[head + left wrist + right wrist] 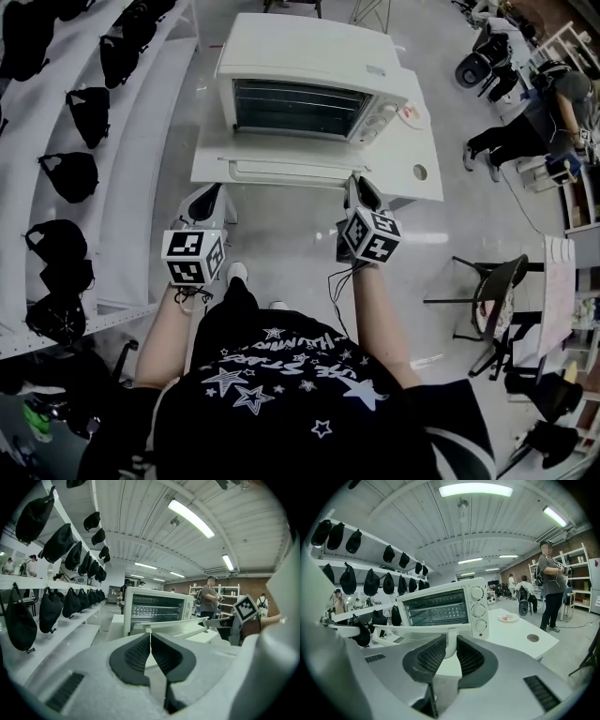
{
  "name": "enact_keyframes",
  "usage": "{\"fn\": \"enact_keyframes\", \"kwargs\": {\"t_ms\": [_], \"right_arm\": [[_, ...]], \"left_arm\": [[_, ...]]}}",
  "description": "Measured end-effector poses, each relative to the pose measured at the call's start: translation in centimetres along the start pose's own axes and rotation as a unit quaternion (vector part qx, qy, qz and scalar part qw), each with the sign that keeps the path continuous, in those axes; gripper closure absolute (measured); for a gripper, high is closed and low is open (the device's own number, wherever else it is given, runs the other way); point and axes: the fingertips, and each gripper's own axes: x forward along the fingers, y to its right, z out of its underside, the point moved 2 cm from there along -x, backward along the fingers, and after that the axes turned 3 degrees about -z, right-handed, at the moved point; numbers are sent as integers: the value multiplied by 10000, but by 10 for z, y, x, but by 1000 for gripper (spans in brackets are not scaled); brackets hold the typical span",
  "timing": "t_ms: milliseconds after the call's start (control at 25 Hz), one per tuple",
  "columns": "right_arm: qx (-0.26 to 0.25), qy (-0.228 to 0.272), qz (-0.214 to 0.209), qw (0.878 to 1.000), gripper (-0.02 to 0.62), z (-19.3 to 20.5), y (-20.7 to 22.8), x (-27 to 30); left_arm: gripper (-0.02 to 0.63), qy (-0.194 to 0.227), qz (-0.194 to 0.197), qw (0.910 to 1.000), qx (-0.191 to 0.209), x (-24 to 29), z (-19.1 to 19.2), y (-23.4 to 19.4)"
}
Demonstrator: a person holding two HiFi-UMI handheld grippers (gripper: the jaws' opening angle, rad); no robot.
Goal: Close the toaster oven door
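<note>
A white toaster oven (309,80) stands on a white table (412,187), its glass door (281,169) folded down flat toward me. My right gripper (357,183) is at the door's front right corner. In the right gripper view its pads (433,656) are shut on the white door handle (449,641), with the oven (445,604) straight ahead. My left gripper (208,199) hangs below the door's front left corner, apart from it. In the left gripper view its jaws (150,641) are shut with nothing between them, and the open door (187,626) lies ahead of them.
White shelves with several black bags (84,112) run along the left. A small plate (410,114) and a round hole (420,172) are on the table's right part. A person (525,131) crouches at the far right, and a dark chair (492,291) stands to my right.
</note>
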Motion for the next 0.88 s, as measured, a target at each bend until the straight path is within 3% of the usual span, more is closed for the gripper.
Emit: {"fn": "enact_keyframes", "kwargs": {"t_ms": [880], "right_arm": [[191, 220, 105, 9995, 522, -66, 0, 27]], "left_arm": [[583, 247, 304, 9992, -92, 57, -41, -21]]}}
